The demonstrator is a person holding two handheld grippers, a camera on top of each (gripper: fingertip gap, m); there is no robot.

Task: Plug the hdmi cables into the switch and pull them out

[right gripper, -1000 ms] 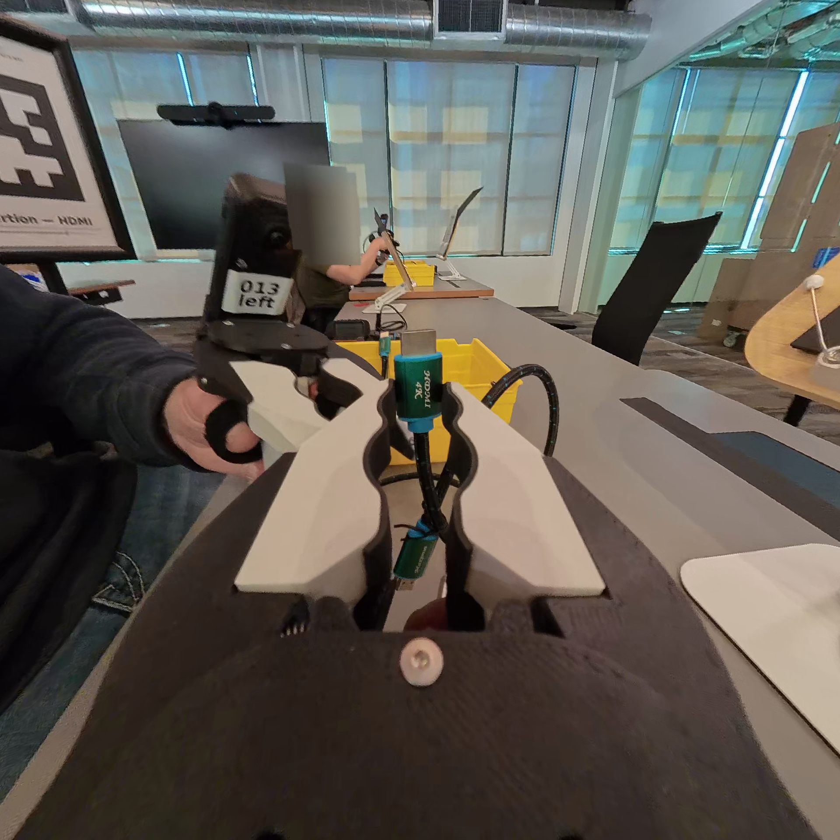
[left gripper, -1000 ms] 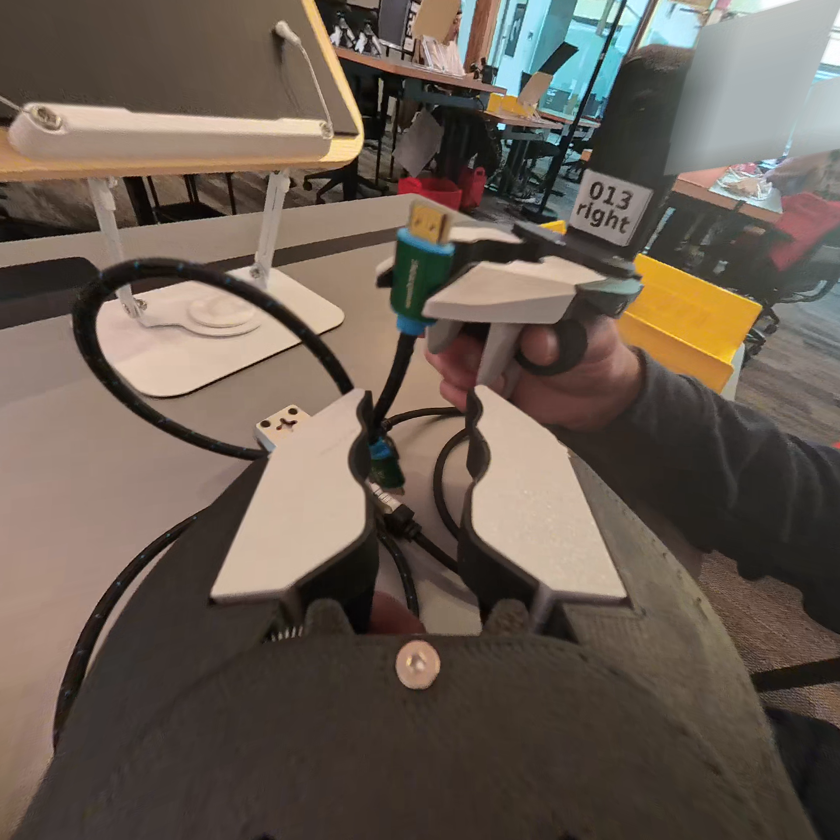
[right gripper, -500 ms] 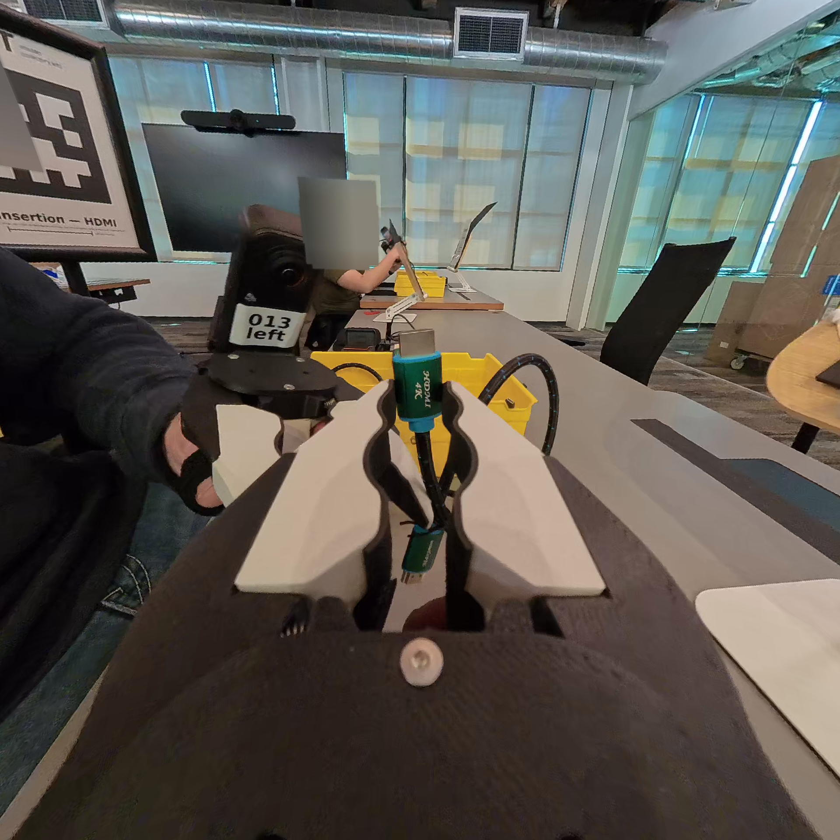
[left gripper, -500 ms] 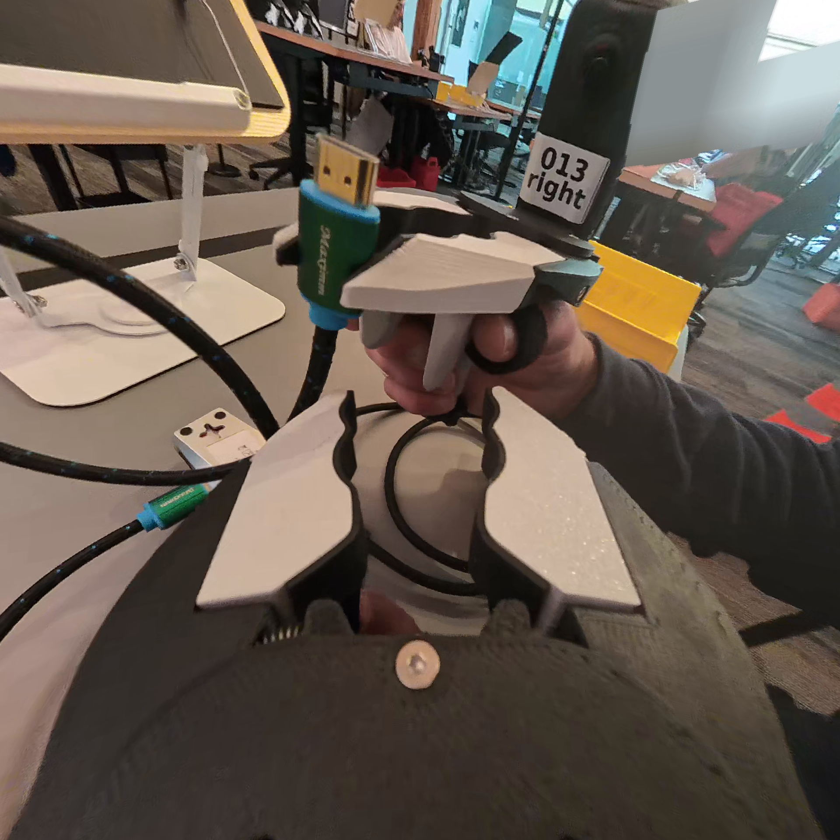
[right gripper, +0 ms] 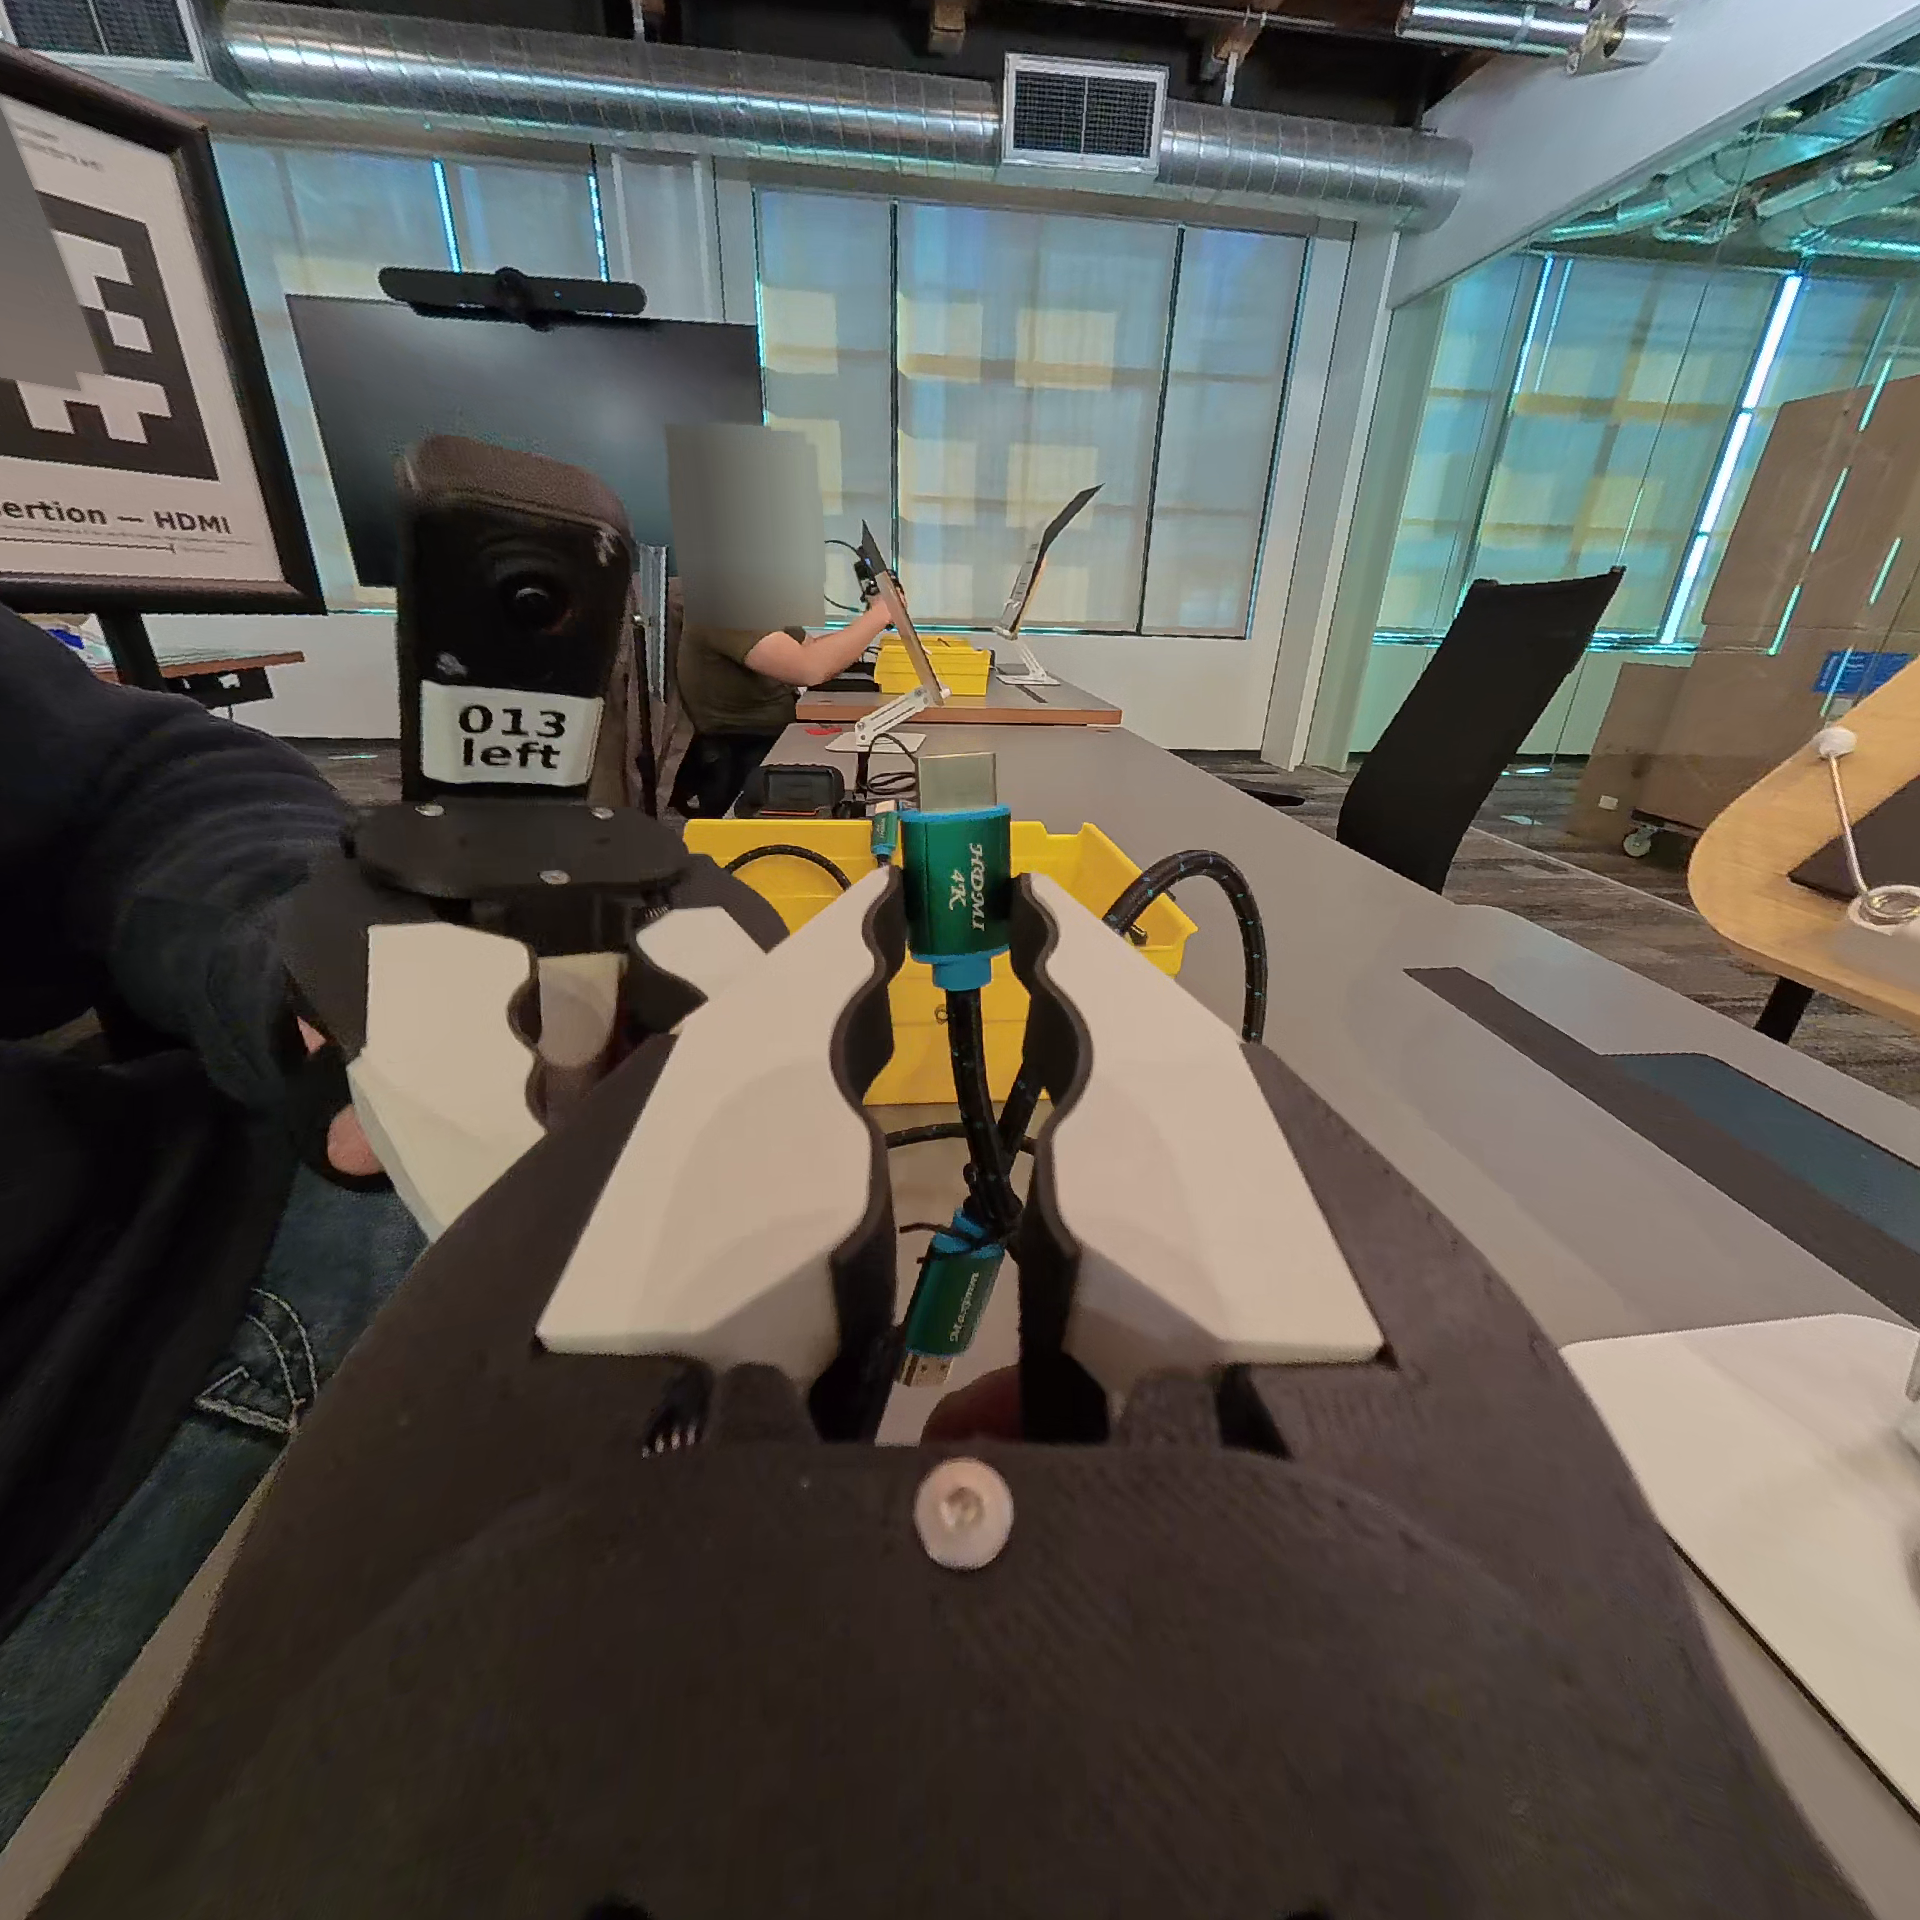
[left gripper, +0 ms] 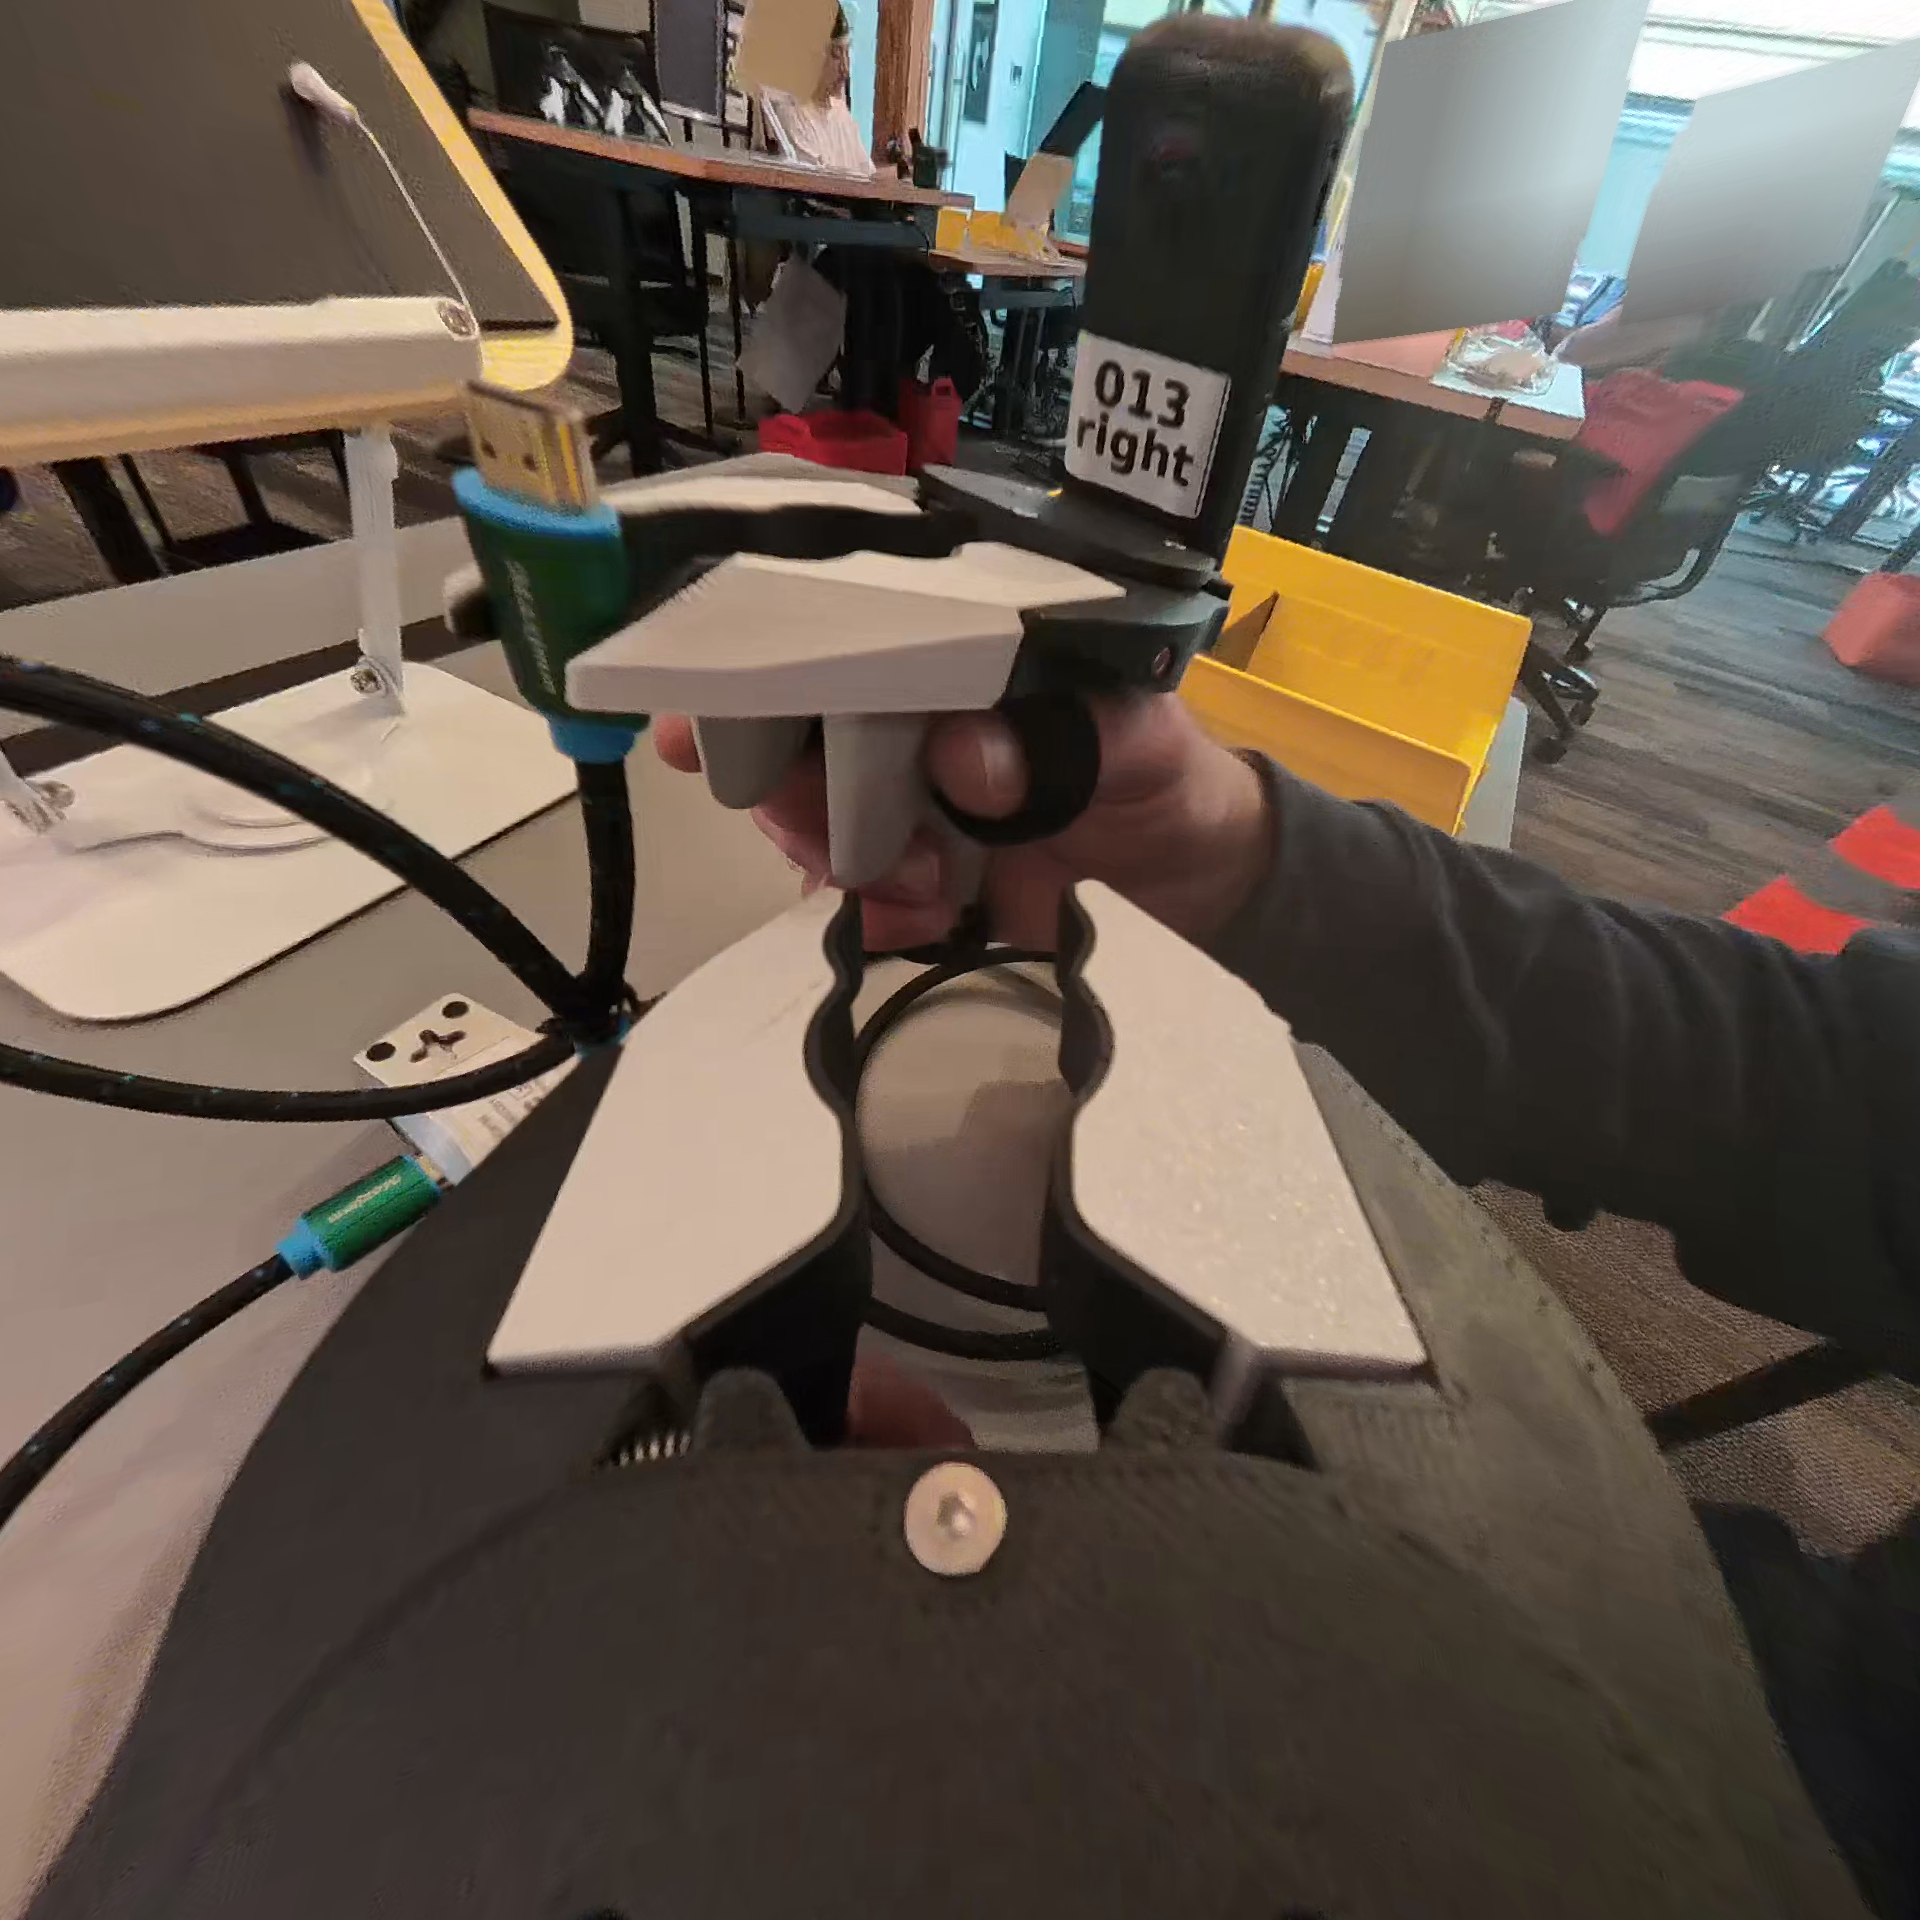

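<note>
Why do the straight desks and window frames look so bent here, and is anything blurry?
Left wrist view: wide-angle lens bows the edges; the right gripper and its green HDMI plug are fairly sharp, the far room soft. Right wrist view: window frames curve, the plug is crisp, and grey patches are added masking.

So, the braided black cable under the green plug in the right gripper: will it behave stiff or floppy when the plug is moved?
Probably semi-stiff: the braided cable holds a wide arc above the table rather than hanging limp. It likely springs back and tugs on the green plug in the right gripper. The loops may drag along.
</note>
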